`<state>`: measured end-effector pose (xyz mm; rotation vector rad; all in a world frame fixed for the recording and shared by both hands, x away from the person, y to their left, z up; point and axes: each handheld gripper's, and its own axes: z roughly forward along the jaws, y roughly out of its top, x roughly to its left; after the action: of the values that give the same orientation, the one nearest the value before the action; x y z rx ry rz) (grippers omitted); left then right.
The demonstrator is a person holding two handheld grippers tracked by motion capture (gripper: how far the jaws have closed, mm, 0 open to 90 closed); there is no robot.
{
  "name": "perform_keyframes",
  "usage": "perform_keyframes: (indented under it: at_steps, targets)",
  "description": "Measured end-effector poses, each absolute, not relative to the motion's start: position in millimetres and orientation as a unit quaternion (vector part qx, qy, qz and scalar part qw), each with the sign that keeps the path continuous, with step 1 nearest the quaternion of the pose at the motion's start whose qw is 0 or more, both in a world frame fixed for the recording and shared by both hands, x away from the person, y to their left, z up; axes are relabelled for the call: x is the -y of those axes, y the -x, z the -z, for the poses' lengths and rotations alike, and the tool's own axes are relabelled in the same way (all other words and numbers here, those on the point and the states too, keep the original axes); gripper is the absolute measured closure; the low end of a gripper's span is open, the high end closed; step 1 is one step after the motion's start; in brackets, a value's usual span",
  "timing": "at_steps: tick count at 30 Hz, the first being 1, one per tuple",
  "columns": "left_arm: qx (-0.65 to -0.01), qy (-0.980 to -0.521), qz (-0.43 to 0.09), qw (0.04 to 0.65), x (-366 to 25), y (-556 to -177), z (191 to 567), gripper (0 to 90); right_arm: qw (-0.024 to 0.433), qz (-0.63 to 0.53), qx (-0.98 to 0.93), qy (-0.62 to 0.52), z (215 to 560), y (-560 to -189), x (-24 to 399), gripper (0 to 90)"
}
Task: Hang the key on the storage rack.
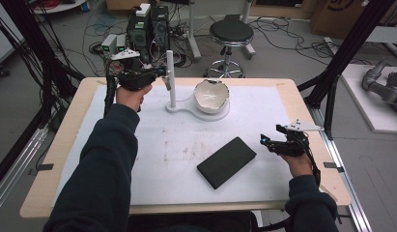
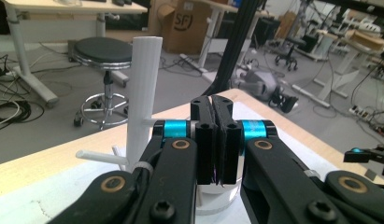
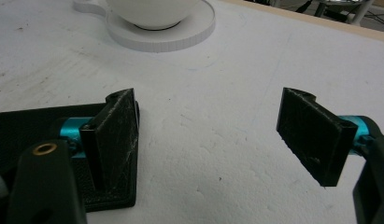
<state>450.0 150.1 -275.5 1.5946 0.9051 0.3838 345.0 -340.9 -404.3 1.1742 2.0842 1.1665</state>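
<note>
**Thin plastic post calls for a light pinch**

The left gripper [image 2: 212, 105], jaws pressed together on nothing, hangs just beside the white plastic upright post with side pegs [image 2: 142, 98]. Stiff, light and likely brittle; best gripped mid-shaft. The right gripper [image 3: 208, 135] rests wide open, empty.

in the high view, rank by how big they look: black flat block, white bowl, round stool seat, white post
1. black flat block
2. round stool seat and white bowl: look alike, and the stool sits farther off, so unranked
3. white post, thinnest
</note>
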Motion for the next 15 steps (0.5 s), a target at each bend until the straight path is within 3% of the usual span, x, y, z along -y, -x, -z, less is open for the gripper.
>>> perform_keyframes:
  at_steps: [15]
  targets:
    - [-0.417,-0.674,-0.164,0.587,-144,-470,279,87.9,0.234,-0.425,-0.764,-0.425,405,-345,341,20.8]
